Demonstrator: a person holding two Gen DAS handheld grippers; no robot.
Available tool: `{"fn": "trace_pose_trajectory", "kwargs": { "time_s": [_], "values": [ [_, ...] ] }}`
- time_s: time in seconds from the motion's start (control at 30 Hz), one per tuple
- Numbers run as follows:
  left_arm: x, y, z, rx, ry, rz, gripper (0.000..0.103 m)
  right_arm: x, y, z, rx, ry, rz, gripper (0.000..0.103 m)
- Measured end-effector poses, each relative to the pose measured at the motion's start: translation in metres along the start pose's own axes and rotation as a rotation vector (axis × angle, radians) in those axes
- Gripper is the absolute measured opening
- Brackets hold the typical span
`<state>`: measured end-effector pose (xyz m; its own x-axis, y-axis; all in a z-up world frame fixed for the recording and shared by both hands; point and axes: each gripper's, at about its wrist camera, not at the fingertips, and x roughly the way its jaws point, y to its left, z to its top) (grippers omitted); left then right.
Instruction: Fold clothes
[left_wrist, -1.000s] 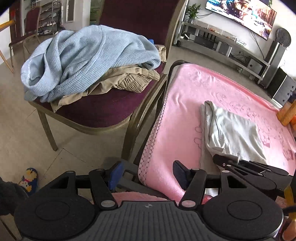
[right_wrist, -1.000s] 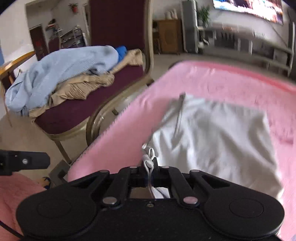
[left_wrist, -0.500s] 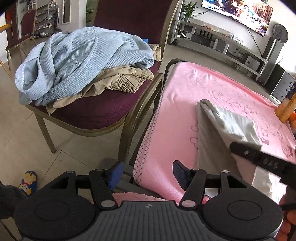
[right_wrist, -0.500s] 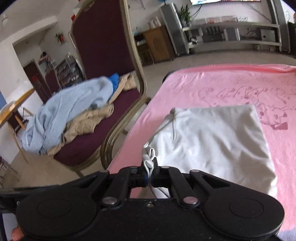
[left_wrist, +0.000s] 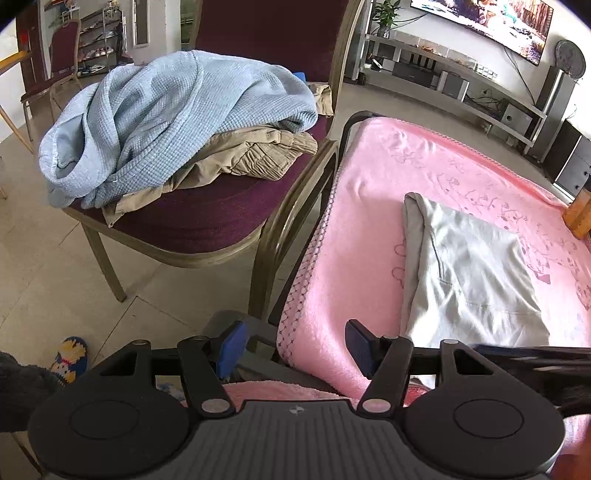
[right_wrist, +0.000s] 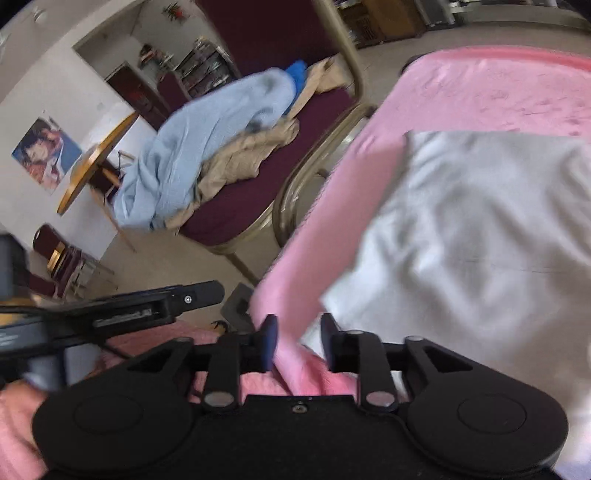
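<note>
the right gripper (right_wrist: 295, 341) has just been opening, nothing between its jaws now, its drawstring released. the folded grey garment (left_wrist: 476, 273) lies right of frame on the pink blanket (left_wrist: 369, 206). the left gripper (left_wrist: 291, 345) hangs spread, empty; this fold looks finished.

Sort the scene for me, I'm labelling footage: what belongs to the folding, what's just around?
Job: folded grey garment; light blue waffle top; tan trousers; pink blanket.
Around: maroon chair; television; slipper.
</note>
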<state>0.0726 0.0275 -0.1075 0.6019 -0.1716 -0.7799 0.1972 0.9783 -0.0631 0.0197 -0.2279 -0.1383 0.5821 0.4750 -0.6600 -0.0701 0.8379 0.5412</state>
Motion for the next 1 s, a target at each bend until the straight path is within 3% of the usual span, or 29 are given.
{"fn": "trace_pose_trajectory", "kwargs": {
  "time_s": [0.13,0.23,0.27,0.3,0.33,0.53,0.63,0.7,0.73,0.77,0.93,1.0],
  "values": [
    [0.000,-0.012,0.001,0.052,0.003,0.012,0.057,-0.062,-0.030,-0.005,0.086,-0.062,-0.097,0.045],
    [-0.003,-0.036,0.000,0.139,-0.015,-0.012,0.057,-0.090,-0.054,-0.013,0.114,-0.117,-0.193,0.045],
    [-0.004,-0.045,0.000,0.169,-0.024,-0.022,0.057,-0.096,-0.061,-0.015,0.115,-0.131,-0.230,0.039],
    [-0.004,-0.054,0.000,0.189,-0.030,-0.031,0.057,-0.097,-0.067,-0.019,0.106,-0.133,-0.271,0.026],
    [-0.001,-0.064,0.001,0.208,-0.032,-0.042,0.057,-0.095,-0.074,-0.022,0.102,-0.129,-0.310,0.020],
    [0.031,-0.127,0.007,0.311,-0.035,-0.104,0.058,-0.067,-0.087,-0.035,0.113,-0.172,-0.259,0.019],
    [0.060,-0.145,0.005,0.349,-0.014,-0.048,0.058,-0.055,-0.074,-0.036,-0.031,-0.187,-0.316,0.019],
    [0.078,-0.150,-0.002,0.389,0.040,0.053,0.059,-0.043,-0.070,-0.040,-0.110,-0.146,-0.368,0.019],
    [0.086,-0.149,-0.007,0.404,0.077,0.114,0.067,-0.036,-0.069,-0.043,-0.144,-0.114,-0.394,0.019],
    [0.086,-0.145,-0.008,0.399,0.100,0.131,0.069,-0.031,-0.069,-0.046,-0.167,-0.085,-0.415,0.019],
    [0.070,-0.119,-0.015,0.338,0.176,0.107,0.068,-0.047,-0.066,-0.058,-0.157,0.012,-0.447,0.023],
    [0.058,-0.112,-0.017,0.328,0.175,0.075,0.061,-0.063,-0.071,-0.057,-0.081,0.019,-0.431,0.025]
  ]
}}
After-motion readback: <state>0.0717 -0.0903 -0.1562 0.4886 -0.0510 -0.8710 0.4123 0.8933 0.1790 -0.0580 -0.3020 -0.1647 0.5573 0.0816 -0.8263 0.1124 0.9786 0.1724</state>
